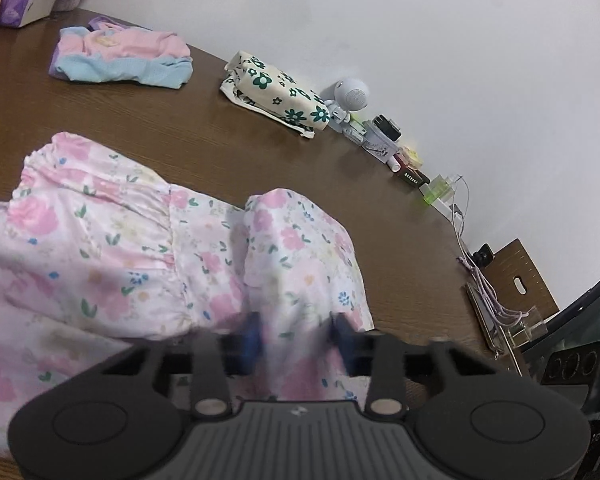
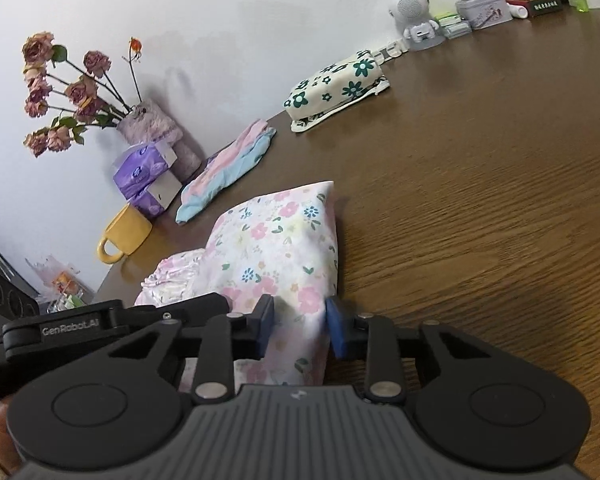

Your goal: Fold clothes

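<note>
A pink floral garment (image 1: 112, 248) with ruffled gathers lies on the brown wooden table (image 1: 180, 136). My left gripper (image 1: 296, 338) is shut on a raised fold of it, cloth bunched between the blurred blue pads. In the right wrist view the same floral garment (image 2: 276, 248) rises in a peak, and my right gripper (image 2: 300, 326) is shut on its lower edge. Part of the left gripper's black body (image 2: 100, 326) shows at the left. A folded pink and light blue garment (image 1: 120, 56) lies further back on the table (image 2: 480, 200), also seen as the pink and blue garment (image 2: 224, 172).
A cream pouch with green flowers (image 1: 276, 92) lies near the wall. A small white robot figure (image 1: 350, 98), boxes and a cable (image 1: 466, 240) line the wall. A yellow mug (image 2: 124, 236), purple tissue packs (image 2: 148, 180) and a vase of dried roses (image 2: 72, 92) stand at the left.
</note>
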